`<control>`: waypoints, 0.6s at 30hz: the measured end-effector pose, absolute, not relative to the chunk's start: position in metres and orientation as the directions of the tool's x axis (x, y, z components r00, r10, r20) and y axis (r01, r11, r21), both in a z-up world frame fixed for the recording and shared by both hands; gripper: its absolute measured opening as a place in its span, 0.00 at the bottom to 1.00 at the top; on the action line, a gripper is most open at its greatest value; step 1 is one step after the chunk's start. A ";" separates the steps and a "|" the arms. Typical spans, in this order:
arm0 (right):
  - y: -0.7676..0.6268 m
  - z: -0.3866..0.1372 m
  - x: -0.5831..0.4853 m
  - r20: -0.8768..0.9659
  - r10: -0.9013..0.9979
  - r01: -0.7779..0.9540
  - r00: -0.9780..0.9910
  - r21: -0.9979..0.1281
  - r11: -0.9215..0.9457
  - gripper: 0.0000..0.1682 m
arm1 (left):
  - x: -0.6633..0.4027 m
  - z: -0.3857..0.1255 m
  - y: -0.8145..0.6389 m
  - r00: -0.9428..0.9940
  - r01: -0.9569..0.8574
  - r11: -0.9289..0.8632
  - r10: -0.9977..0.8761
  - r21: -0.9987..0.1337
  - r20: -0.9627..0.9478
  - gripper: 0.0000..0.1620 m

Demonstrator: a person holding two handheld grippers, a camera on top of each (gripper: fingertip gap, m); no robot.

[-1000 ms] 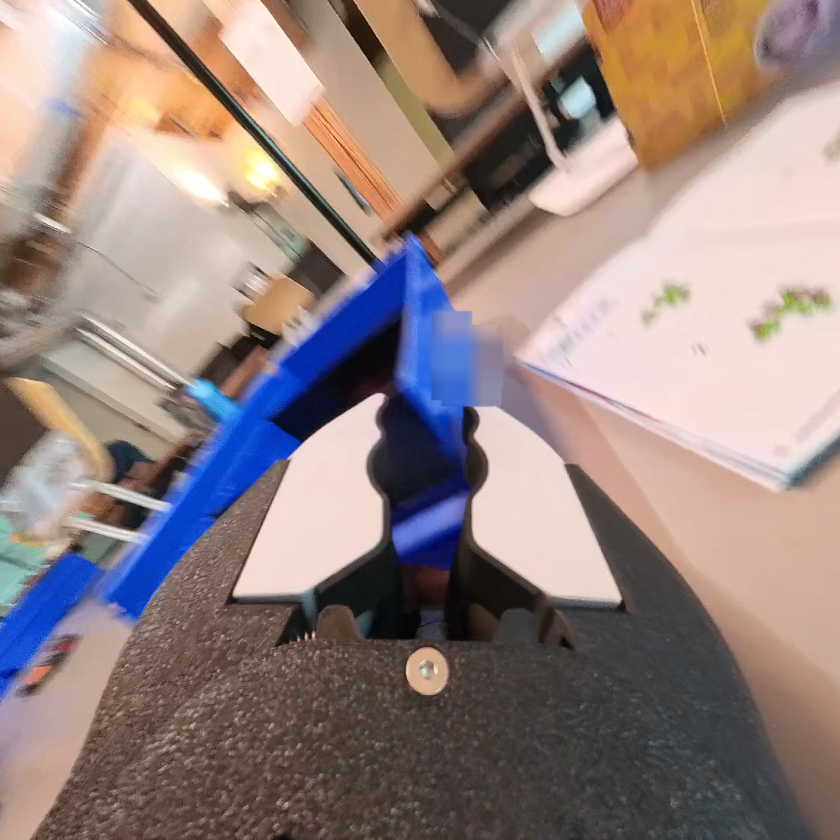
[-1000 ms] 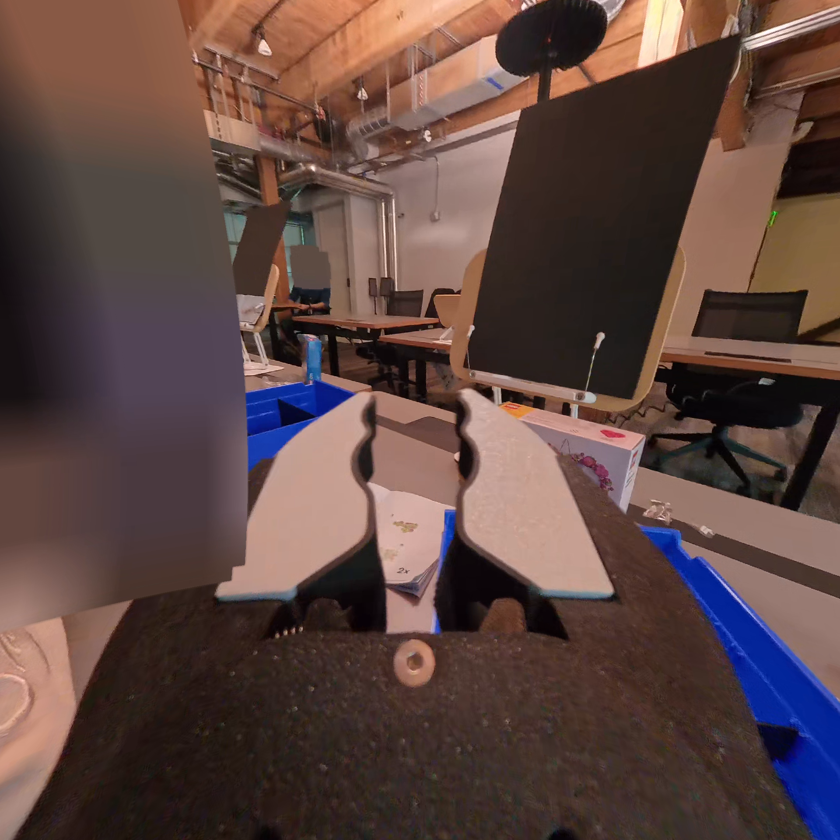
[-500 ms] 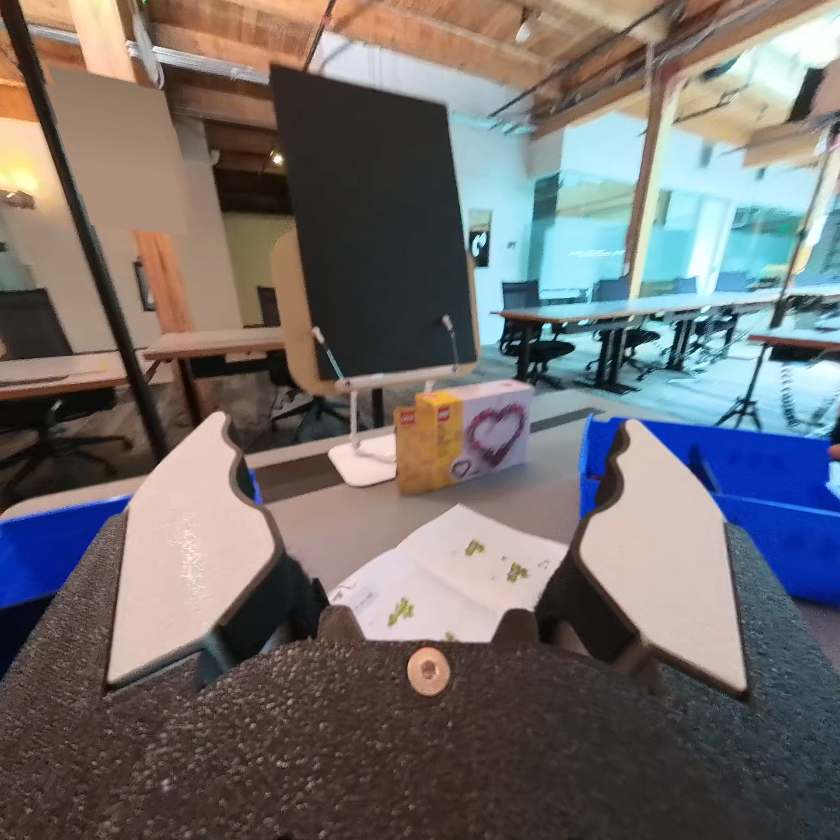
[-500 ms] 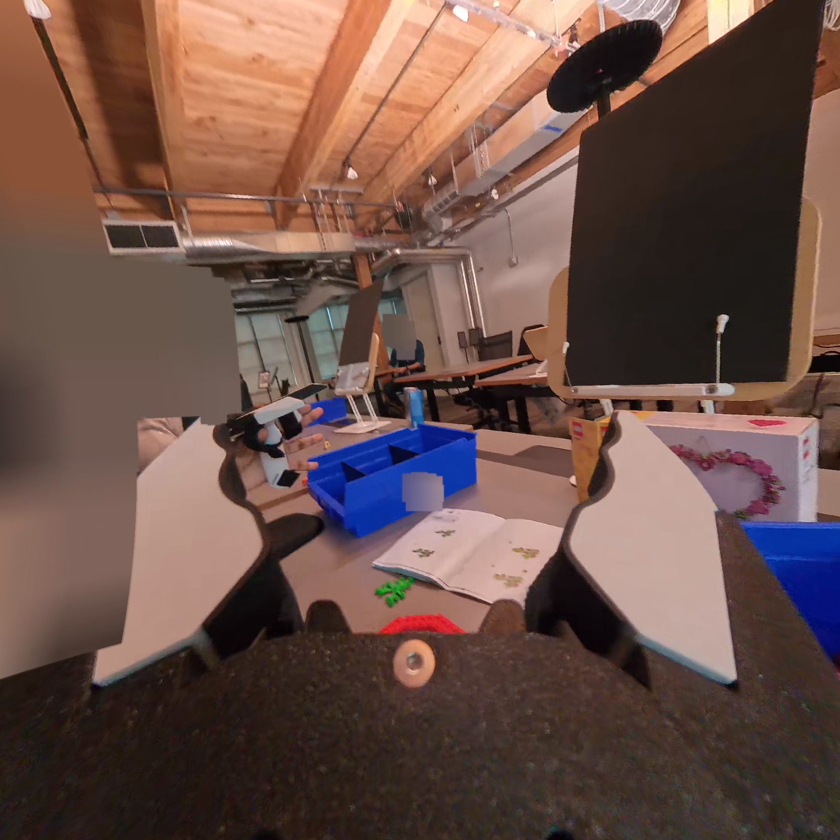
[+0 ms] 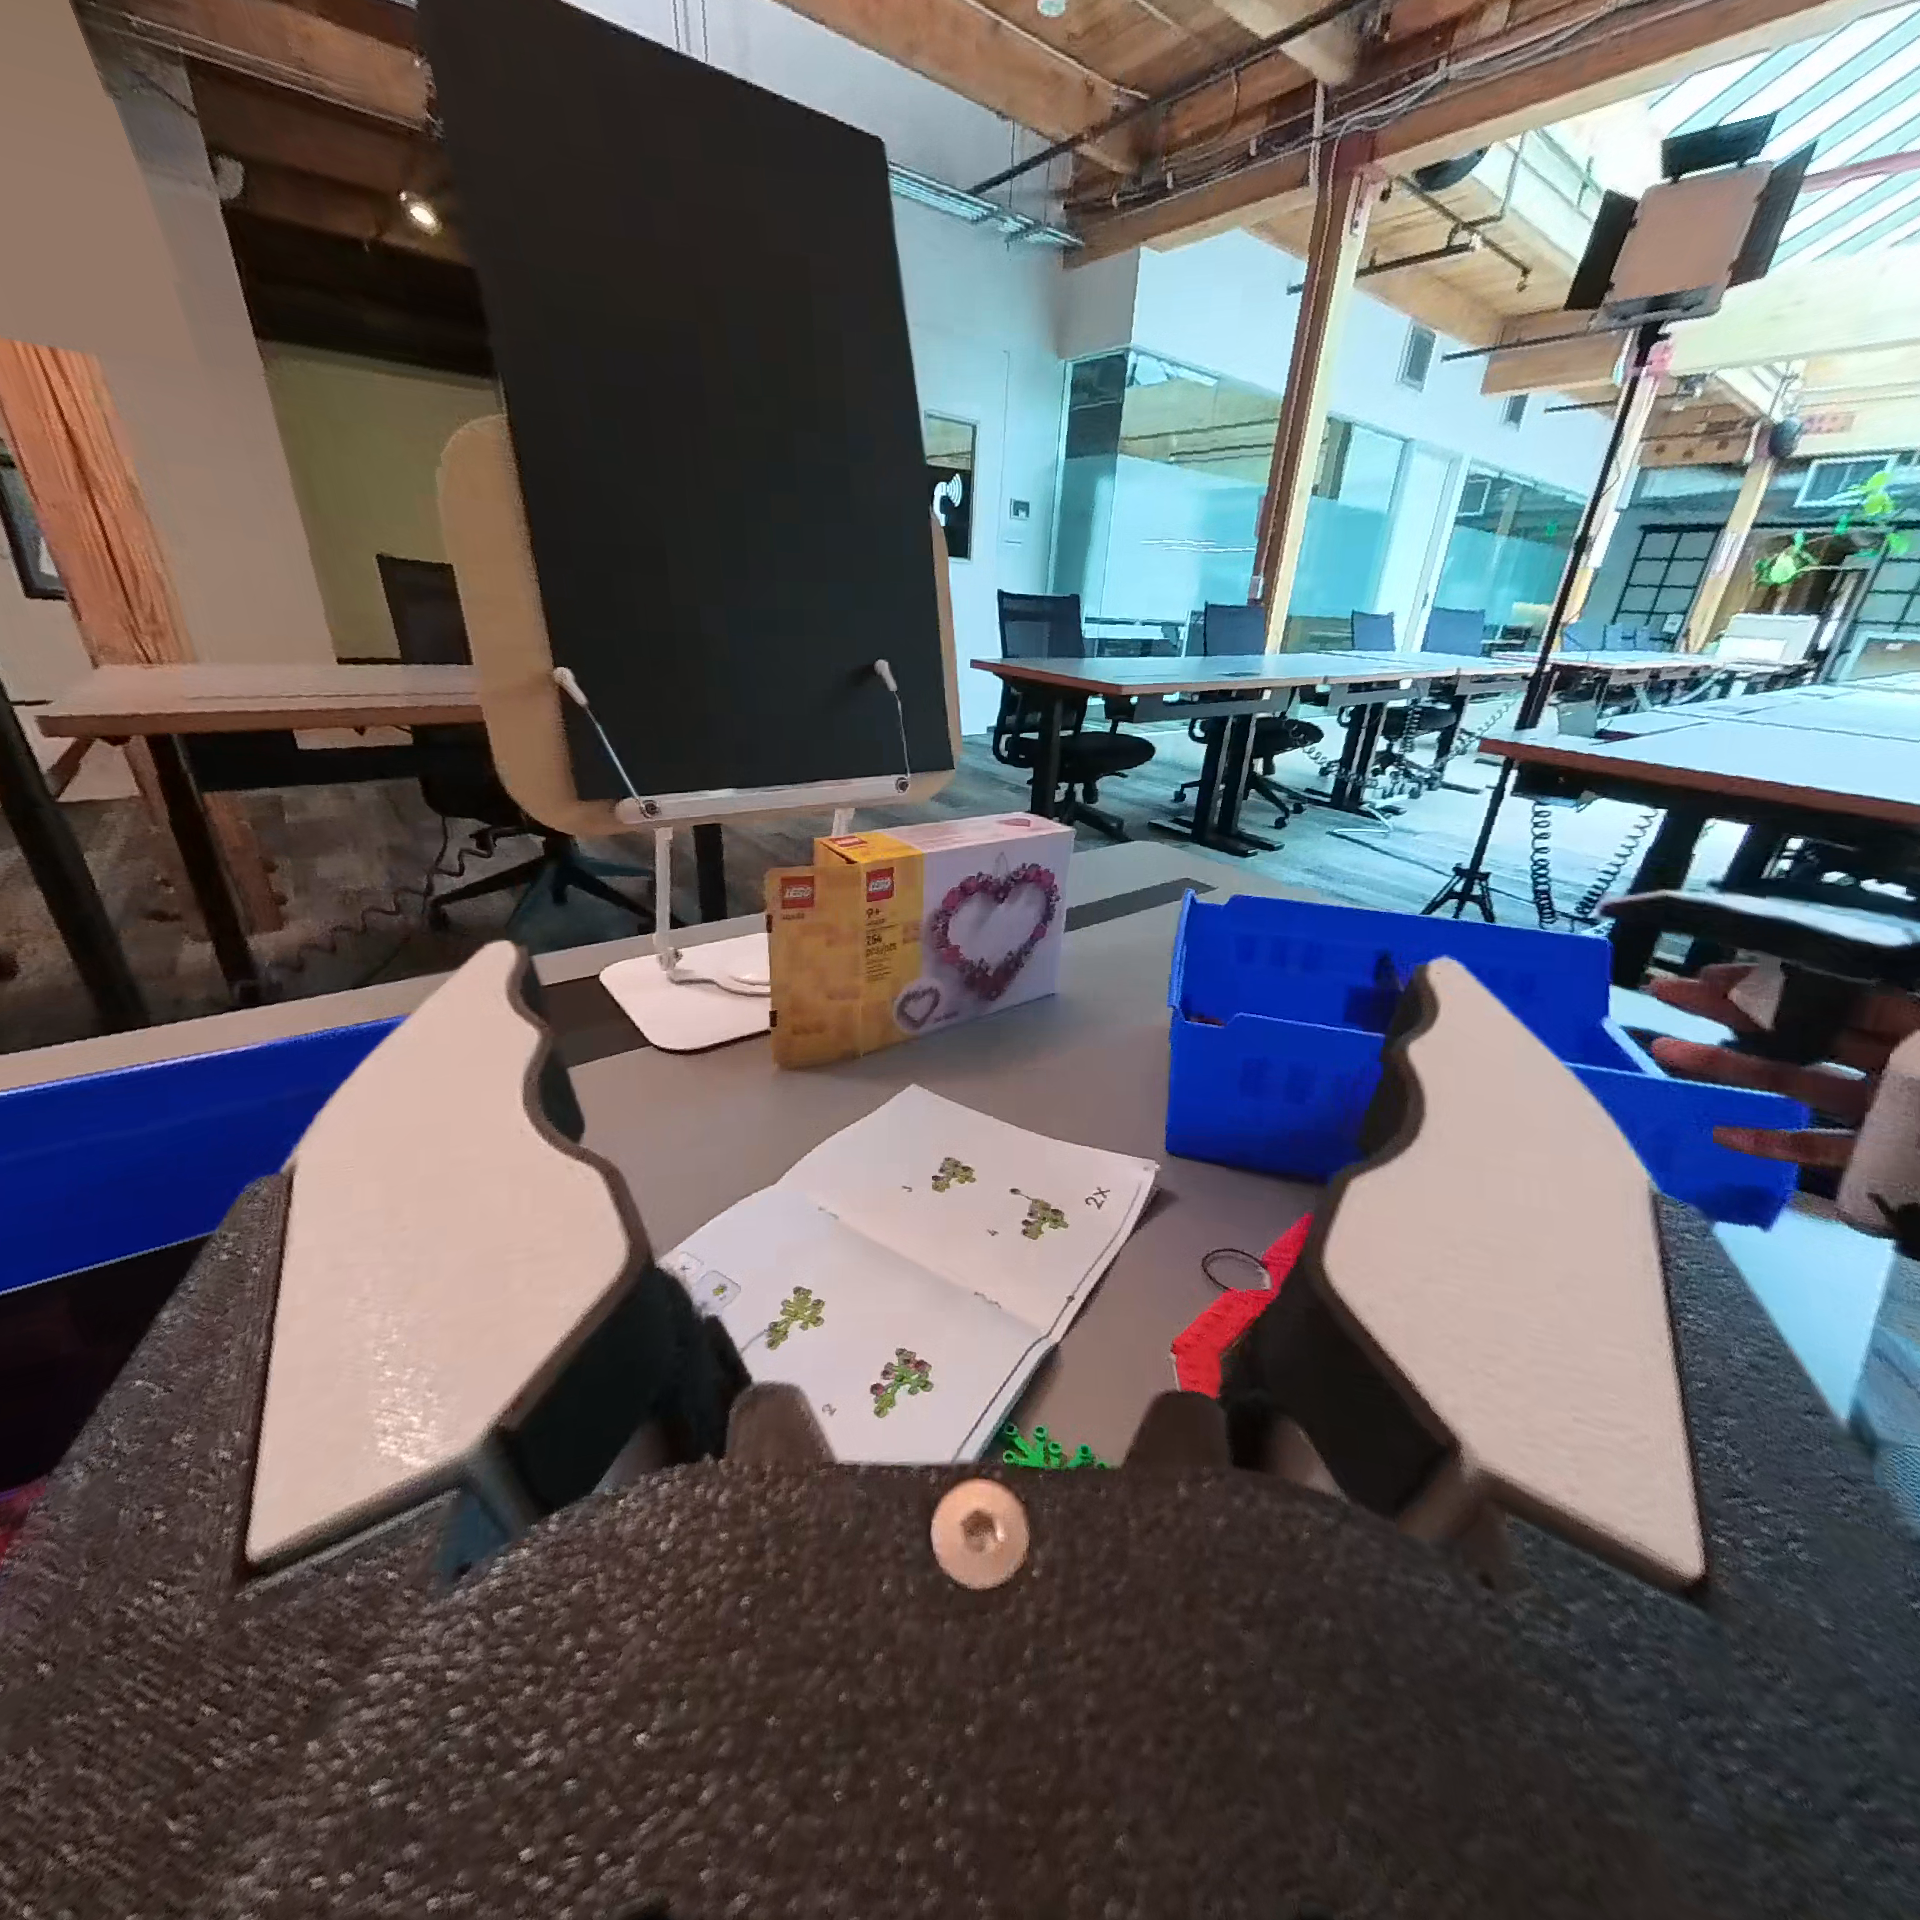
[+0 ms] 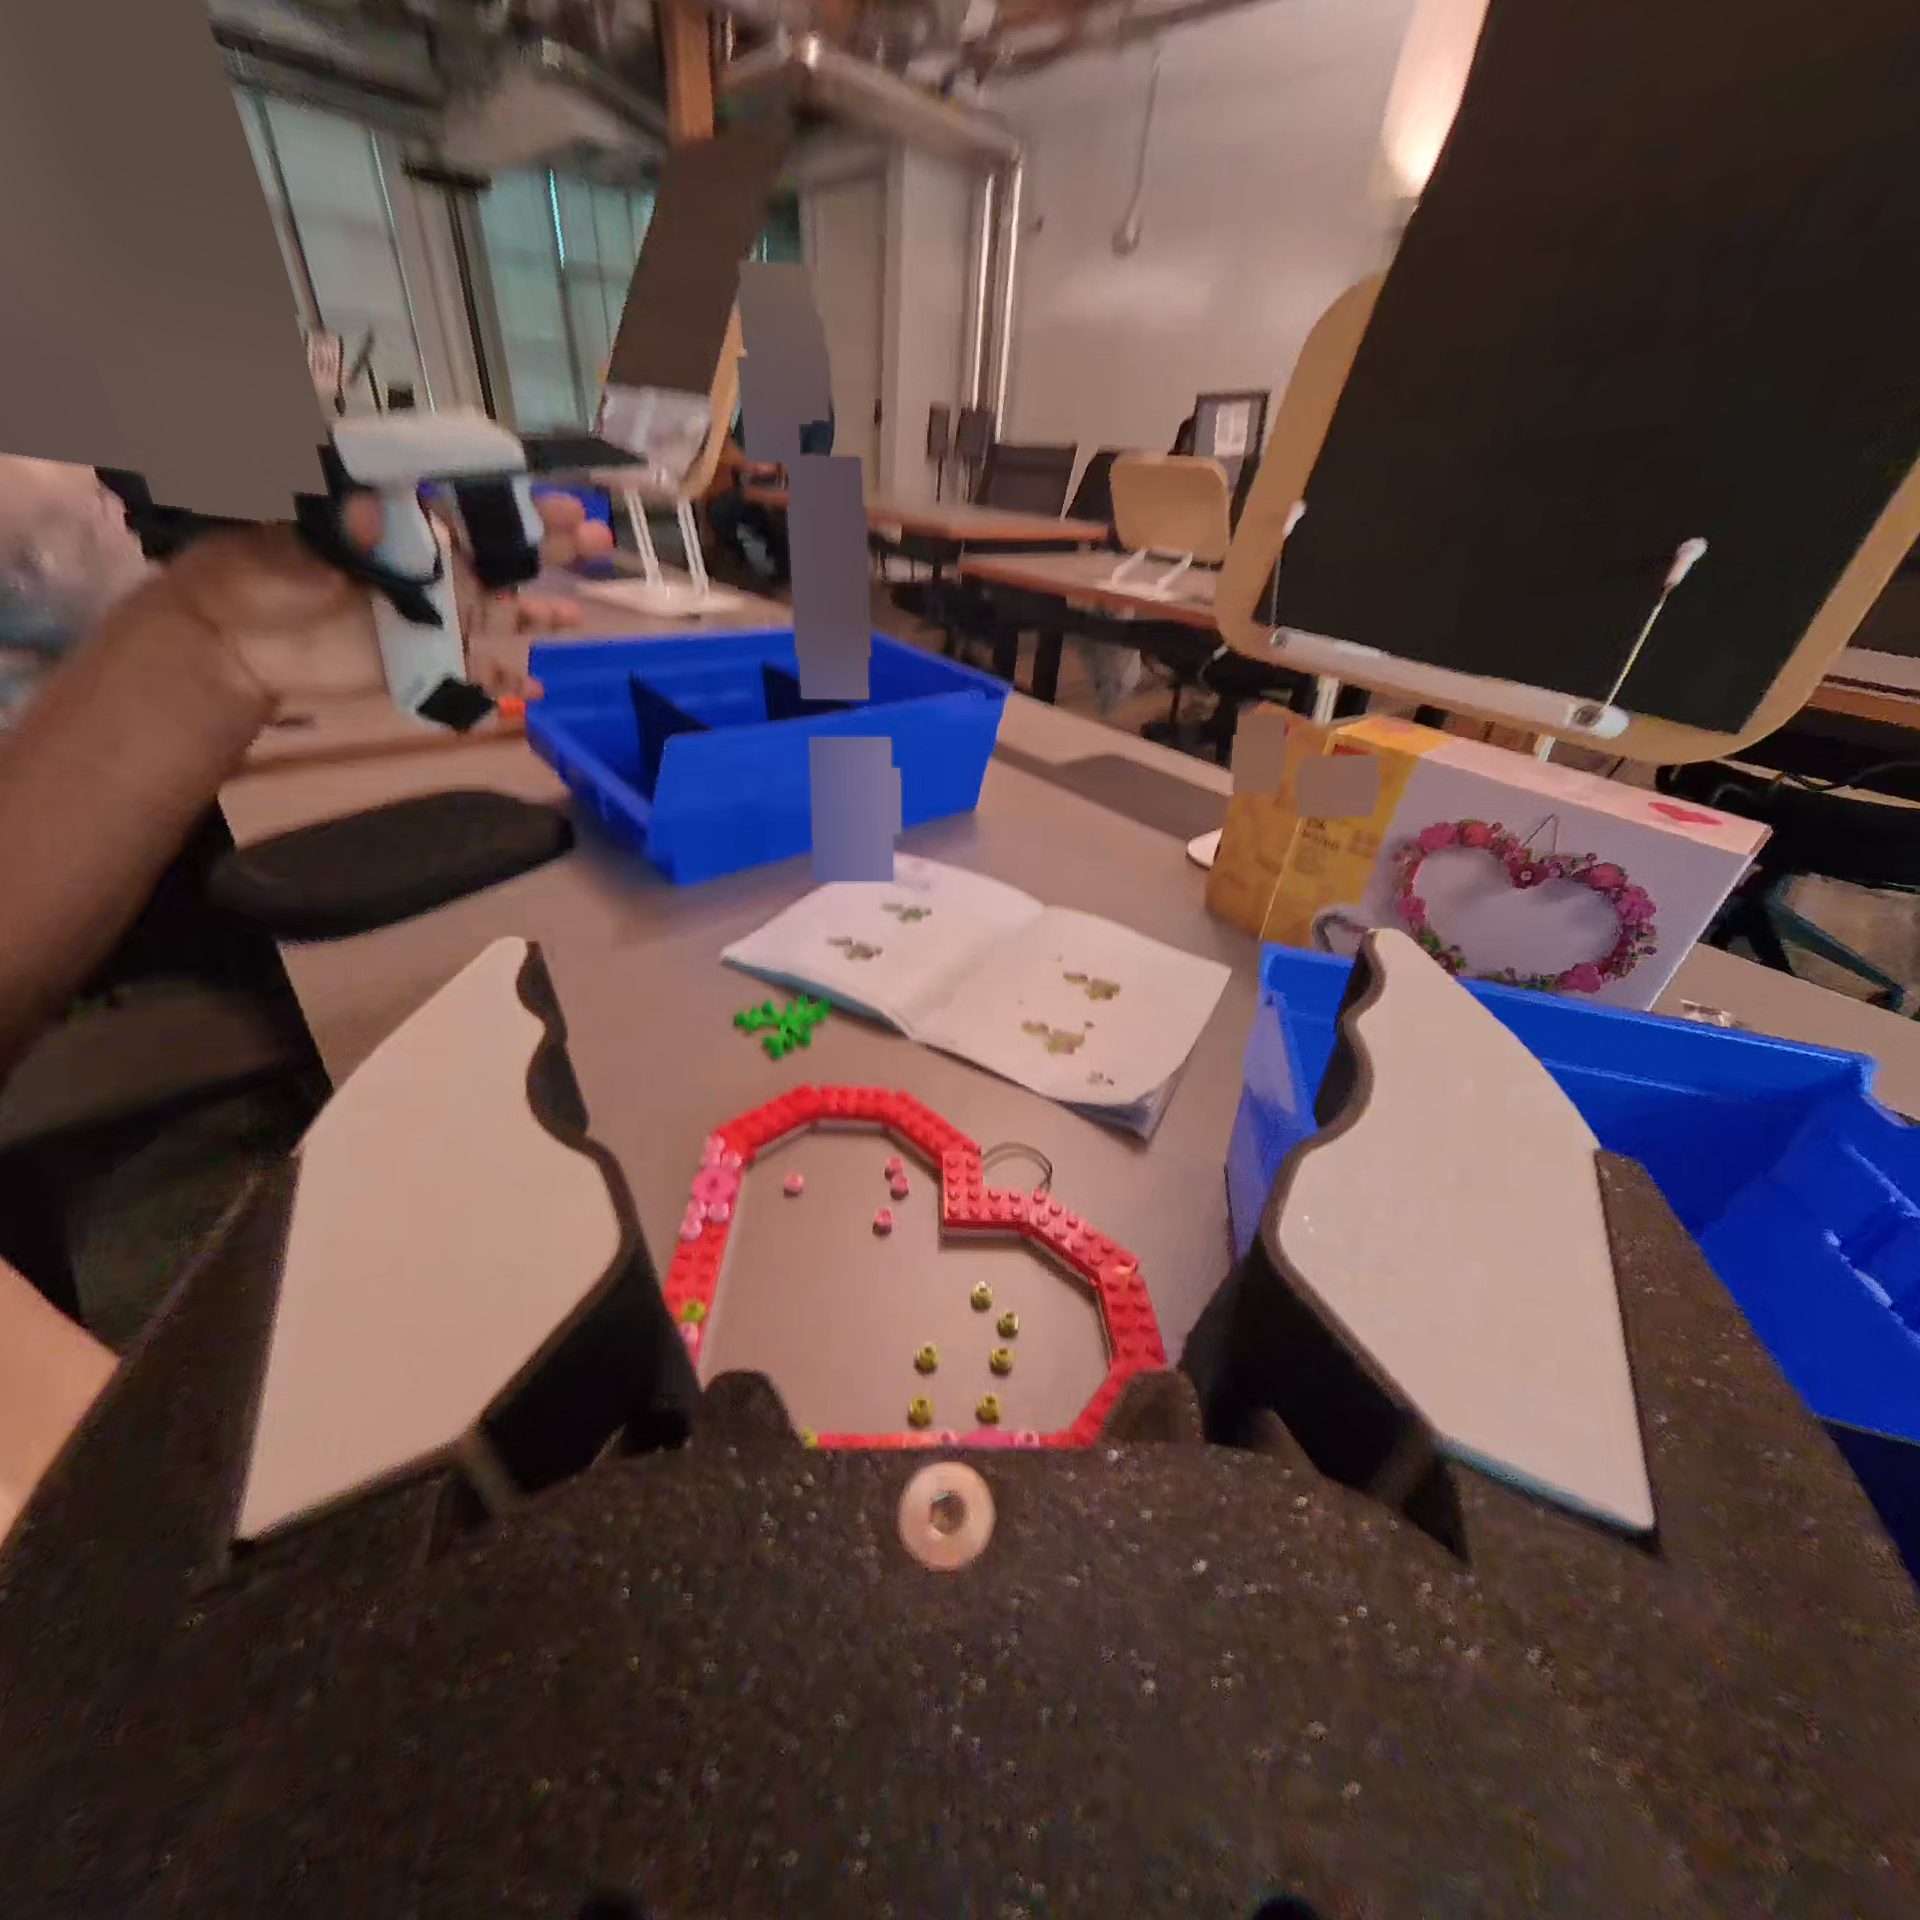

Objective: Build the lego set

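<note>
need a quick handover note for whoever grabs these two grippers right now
Left hand-held gripper: open, empty, raised over the grey table.
Right hand-held gripper: open, empty, above the red brick heart frame.
Open instruction booklet lies behind the frame, green leaf pieces beside it; blue plastic bins on both sides.
Done: frame outline built, a few pink flowers on its left edge.
Left: loose pink and olive studs inside the frame, leaves, most decoration.

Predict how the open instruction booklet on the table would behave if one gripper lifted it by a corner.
The instruction booklet looks thin and stapled, so it would probably droop and flop. Lying open at its centre fold, it may swing shut. Its pages look smooth, so it might slip.
</note>
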State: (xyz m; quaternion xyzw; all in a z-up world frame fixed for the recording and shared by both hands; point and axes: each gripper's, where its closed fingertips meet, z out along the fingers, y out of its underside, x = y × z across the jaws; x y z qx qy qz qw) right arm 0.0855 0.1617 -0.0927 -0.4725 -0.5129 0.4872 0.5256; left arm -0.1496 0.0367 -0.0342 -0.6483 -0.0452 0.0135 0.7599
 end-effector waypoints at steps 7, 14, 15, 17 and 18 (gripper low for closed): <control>0.162 -0.086 0.101 0.298 0.952 0.090 0.065 -0.952 0.292 0.67 | -0.157 -0.046 0.043 0.996 0.043 0.147 0.072 -0.988 0.055 0.86; 0.214 -0.100 0.134 0.289 0.939 0.181 0.184 -0.949 0.257 0.44 | -0.156 -0.093 0.071 0.999 0.039 0.031 0.012 -0.999 0.039 0.82; 0.219 -0.104 0.137 0.285 0.943 0.198 0.173 -0.948 0.250 0.43 | -0.151 -0.097 0.073 1.000 0.024 0.031 -0.002 -0.999 0.024 0.82; 0.225 -0.110 0.142 0.288 0.949 0.247 0.125 -0.936 0.252 0.43 | -0.138 -0.103 0.076 0.999 -0.010 0.044 -0.036 -0.999 -0.012 0.79; 0.230 -0.113 0.144 0.293 0.950 0.275 0.104 -0.927 0.256 0.43 | -0.128 -0.110 0.081 0.998 -0.027 0.046 -0.063 -0.999 -0.029 0.77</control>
